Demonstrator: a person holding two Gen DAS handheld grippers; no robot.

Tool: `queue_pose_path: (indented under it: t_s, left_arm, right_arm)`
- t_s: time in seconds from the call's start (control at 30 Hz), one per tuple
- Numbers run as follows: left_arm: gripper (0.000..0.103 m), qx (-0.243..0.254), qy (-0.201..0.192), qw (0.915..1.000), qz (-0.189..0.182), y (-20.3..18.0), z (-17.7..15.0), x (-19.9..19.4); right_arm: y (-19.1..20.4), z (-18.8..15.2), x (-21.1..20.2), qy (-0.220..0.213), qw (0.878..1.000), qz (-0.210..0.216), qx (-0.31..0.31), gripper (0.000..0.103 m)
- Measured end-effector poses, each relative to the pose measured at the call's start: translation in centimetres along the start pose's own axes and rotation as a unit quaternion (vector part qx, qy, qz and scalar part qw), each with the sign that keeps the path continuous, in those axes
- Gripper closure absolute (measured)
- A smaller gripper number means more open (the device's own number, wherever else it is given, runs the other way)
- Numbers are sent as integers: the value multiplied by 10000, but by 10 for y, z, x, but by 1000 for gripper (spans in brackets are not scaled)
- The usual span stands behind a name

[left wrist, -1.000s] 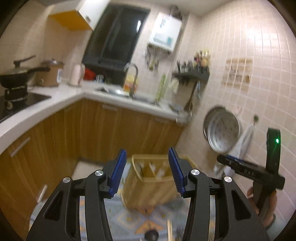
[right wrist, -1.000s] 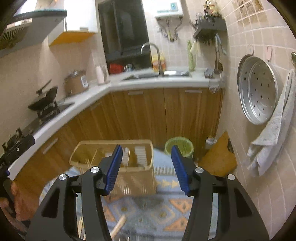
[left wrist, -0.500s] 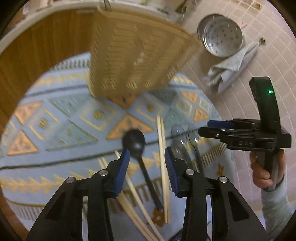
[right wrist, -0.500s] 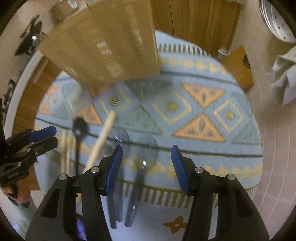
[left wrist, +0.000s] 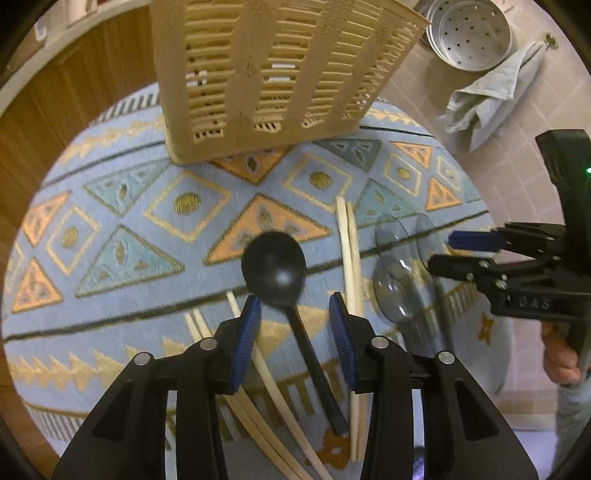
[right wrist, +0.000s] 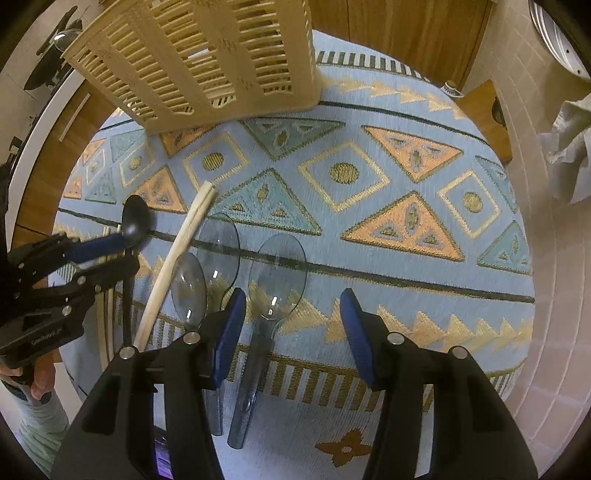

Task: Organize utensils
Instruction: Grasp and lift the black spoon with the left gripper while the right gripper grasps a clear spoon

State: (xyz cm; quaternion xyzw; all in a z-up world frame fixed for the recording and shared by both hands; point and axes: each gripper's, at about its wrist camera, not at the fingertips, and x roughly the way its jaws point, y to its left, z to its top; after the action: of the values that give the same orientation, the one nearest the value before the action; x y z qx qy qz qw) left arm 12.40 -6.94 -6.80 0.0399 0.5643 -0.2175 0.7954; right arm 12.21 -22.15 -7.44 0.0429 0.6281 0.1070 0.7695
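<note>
A black spoon [left wrist: 275, 264] lies on the patterned rug [left wrist: 129, 229], its handle running between the fingers of my open left gripper [left wrist: 293, 308], which hovers just above it. Wooden chopsticks [left wrist: 349, 251] lie on both sides of the spoon. Three clear plastic spoons [right wrist: 275, 273] lie side by side; my open right gripper [right wrist: 291, 306] is above the rightmost one. A beige slatted utensil basket [left wrist: 273, 74] stands beyond the utensils. The right gripper also shows in the left wrist view [left wrist: 452, 254], and the left gripper in the right wrist view [right wrist: 110, 251].
Wooden cabinet fronts [left wrist: 74, 85] border the rug on the far and left sides. A tiled wall [right wrist: 561, 258] runs along the right, with a hanging grey towel [left wrist: 491, 96] and a metal steamer tray [left wrist: 469, 33]. A wooden board [right wrist: 487, 118] leans at the wall.
Both grippers have tilted from facing the kitchen down toward the rug and moved lower over the utensils. The left now straddles the black spoon's handle; the right is over the clear spoons.
</note>
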Motion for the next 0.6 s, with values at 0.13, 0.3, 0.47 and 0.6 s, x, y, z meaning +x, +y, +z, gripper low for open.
queue_pose_path:
  t_s: [0.13, 0.3, 0.47, 0.6]
  left_arm:
    - [56, 50, -96, 9998, 192, -6, 10, 2]
    - [54, 219, -149, 9983, 512, -18, 23, 12]
    - [56, 238, -171, 9979, 584, -23, 32, 18]
    - [61, 228, -173, 9977, 608, -21, 35, 18]
  right_arm:
    - [-2, 1, 4, 28, 10000, 22, 21, 54]
    - [-2, 0, 4, 66, 9999, -61, -96, 54]
    - [7, 2, 8, 70, 9994, -259, -197, 53]
    - [21, 3, 12, 79, 9977, -556, -368, 54]
